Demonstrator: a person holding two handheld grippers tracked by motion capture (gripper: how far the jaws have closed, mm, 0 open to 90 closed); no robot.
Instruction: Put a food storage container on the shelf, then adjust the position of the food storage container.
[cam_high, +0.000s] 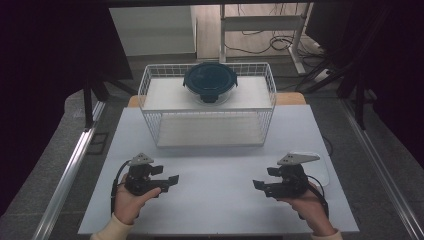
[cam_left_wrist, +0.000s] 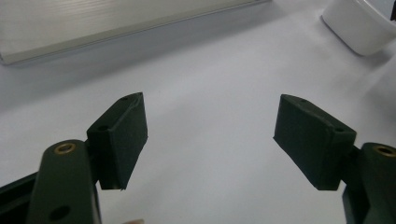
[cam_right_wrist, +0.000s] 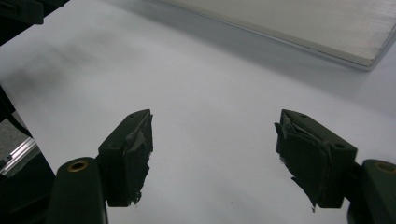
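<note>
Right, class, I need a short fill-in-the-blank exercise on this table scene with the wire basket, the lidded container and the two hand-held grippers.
1. The round dark-lidded container sits on the ____ level of the white wire basket.
2. The jaws of the left hand-held gripper stand ____, with nothing between them.
3. The right hand-held gripper holds ____.
4. The white tray lies beside the ____ hand-held gripper.

Missing words: upper; open; nothing; right

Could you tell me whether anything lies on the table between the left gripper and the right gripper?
No: in the high view the white table is bare between the left gripper and the right gripper, both open and facing each other.
</note>
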